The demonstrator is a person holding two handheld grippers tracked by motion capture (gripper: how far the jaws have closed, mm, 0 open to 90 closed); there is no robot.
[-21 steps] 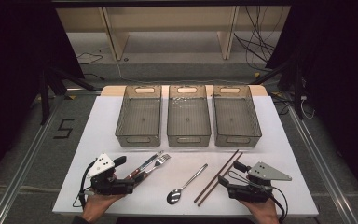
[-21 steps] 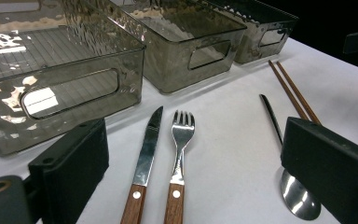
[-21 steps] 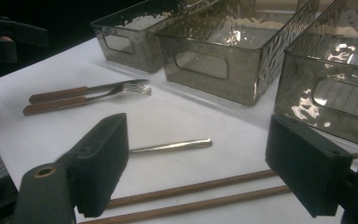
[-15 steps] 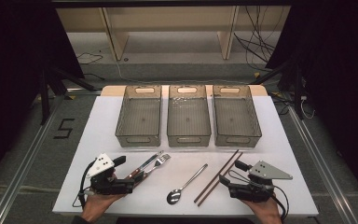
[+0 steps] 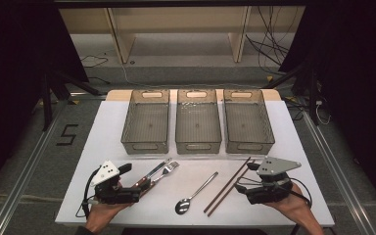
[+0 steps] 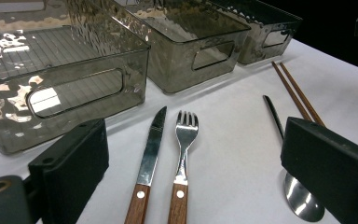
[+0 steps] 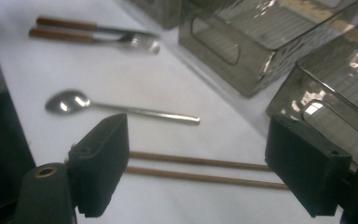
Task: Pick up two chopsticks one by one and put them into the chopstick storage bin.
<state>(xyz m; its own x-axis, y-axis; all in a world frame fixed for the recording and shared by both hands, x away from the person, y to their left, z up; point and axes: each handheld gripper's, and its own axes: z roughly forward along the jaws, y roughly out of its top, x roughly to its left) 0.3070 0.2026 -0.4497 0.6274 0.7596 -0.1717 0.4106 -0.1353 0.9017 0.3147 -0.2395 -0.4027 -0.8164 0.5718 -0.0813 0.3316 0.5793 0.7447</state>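
The left gripper is standing wide open, holding nothing, over the wooden handles of the knife and fork. The right gripper is gaping empty beside the chopsticks. Closing here risks pinching both handles together, because they are lying side by side.

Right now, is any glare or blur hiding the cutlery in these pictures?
High view: evenly lit white table, dark surround. Left gripper view: sharp wooden-handled steel knife, glare on the clear ribbed plastic bins. Right gripper view: soft focus, steel spoon glinting, brown wooden chopsticks slightly blurred.
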